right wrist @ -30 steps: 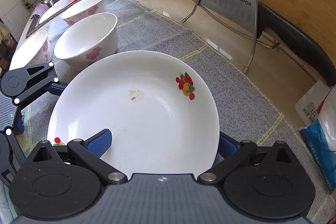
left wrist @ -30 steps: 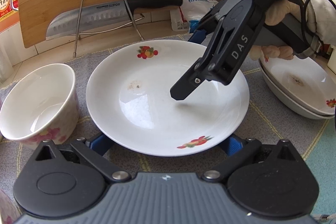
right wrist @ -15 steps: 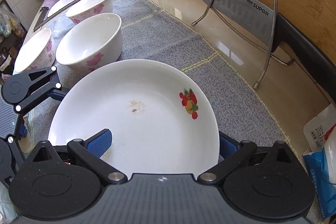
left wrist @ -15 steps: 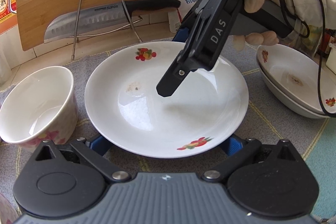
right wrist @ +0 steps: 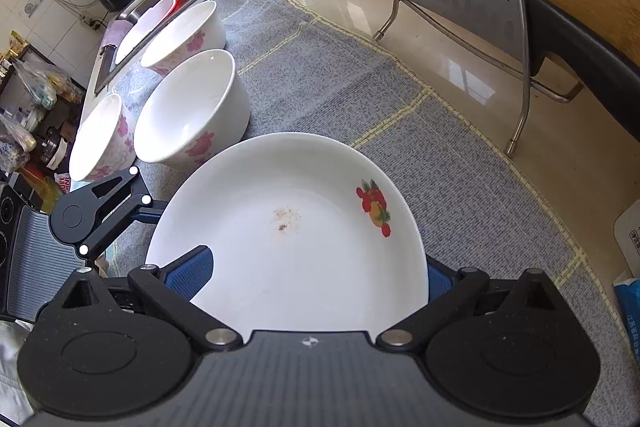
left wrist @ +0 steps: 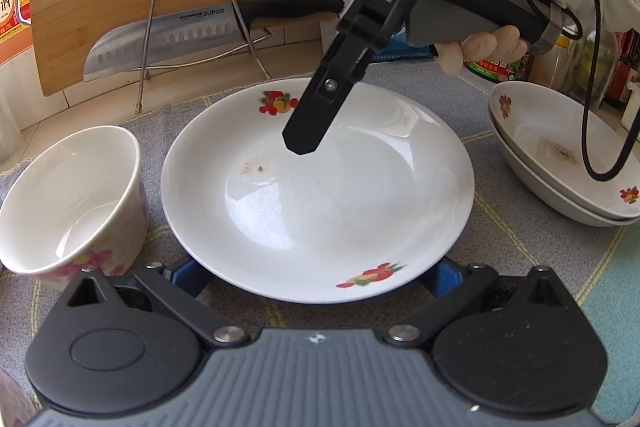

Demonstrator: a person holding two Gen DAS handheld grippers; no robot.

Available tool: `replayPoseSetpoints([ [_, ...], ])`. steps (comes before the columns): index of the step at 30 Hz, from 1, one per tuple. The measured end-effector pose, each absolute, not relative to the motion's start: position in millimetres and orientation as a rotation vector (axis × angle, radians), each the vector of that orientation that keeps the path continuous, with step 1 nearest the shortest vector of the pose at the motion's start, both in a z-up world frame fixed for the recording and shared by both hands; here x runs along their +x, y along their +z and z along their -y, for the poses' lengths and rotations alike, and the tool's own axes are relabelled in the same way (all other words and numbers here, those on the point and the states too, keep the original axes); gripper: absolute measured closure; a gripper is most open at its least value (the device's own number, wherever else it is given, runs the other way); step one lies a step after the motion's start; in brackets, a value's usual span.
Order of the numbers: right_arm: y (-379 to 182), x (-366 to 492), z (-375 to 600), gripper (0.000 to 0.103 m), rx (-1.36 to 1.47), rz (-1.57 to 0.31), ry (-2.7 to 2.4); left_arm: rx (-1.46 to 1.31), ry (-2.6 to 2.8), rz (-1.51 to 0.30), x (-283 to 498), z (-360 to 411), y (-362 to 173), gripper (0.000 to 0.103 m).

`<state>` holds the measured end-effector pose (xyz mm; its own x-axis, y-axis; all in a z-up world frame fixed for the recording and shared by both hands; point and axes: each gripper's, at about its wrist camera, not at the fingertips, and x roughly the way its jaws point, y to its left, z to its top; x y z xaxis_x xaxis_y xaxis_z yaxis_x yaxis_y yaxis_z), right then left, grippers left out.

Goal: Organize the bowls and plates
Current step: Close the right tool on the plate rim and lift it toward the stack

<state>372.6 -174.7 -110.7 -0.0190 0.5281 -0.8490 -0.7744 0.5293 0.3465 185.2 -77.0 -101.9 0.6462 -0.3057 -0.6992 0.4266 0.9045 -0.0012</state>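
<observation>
Risk first: a glazed, shallow plate (left wrist: 320, 195) likely to slip if pinched only at its thin rim; likely to tip toward the far side if lifted from one edge alone; could chip if set down hard on the stacked plates (left wrist: 560, 171) off to the right of the left tongs (left wrist: 316, 275). Little room on the other side; bowl (left wrist: 68, 195) just left of those tongs, close to the plate's rim, easy to knock with a swing. Black cable (left wrist: 592, 107) drooping over the stack; a possible snag on the way across. Knife (left wrist: 168, 43) on its wire rack (left wrist: 192, 27) well ahead, clear unless the reach runs long.

Left tongs spread wide, blue pads (left wrist: 188, 275) either side of the plate's near rim and partly hidden beneath it; gripping nothing. Right tongs (right wrist: 314, 275) also spread wide, poised above the plate's middle from the far right; apparently touching nothing, holding nothing. Plate seemingly resting on the grey mat (left wrist: 500, 247), directly ahead of both. Three more bowls (right wrist: 192, 107) ahead and left of the right tongs.
</observation>
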Motion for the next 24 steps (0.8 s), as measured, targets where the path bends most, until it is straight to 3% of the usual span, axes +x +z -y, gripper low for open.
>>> replayPoseSetpoints([
  [24,-95,336,189,0.000,-0.198,-1.188,1.000,0.202,-0.498,-0.788,162,77,-81,0.001],
])
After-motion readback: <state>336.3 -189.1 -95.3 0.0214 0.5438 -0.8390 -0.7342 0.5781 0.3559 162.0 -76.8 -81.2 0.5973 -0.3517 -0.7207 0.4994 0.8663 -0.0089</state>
